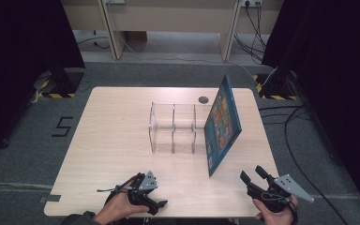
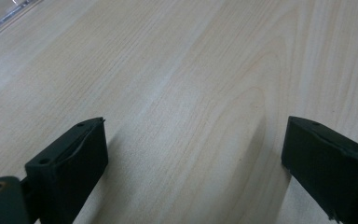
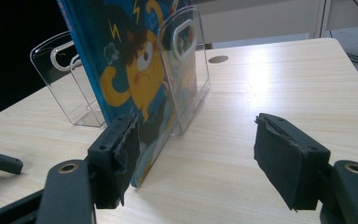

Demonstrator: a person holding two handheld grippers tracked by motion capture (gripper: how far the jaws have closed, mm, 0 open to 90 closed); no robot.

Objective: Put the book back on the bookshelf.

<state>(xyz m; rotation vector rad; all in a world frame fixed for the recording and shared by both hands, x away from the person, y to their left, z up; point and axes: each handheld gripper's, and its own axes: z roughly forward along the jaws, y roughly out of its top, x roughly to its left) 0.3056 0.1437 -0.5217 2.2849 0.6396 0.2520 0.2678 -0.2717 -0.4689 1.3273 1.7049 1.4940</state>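
Both my claws idle at the near table edge: left gripper (image 1: 155, 205) wide open, empty; right gripper (image 1: 252, 174) wide open, empty. The blue illustrated picture book (image 1: 221, 123) stands tilted in the clear acrylic divider rack's (image 1: 173, 127) right end. Probably regrasp next: I'd pinch its near edge squarely, right claw, without dragging the rack.

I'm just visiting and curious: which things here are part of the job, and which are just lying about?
Likely part of the job:
- blue picture book, leaning in the rack
- clear divider rack
- left claw, open
- right claw, open

Just lying about:
- floor cables
- stand bases with striped tape
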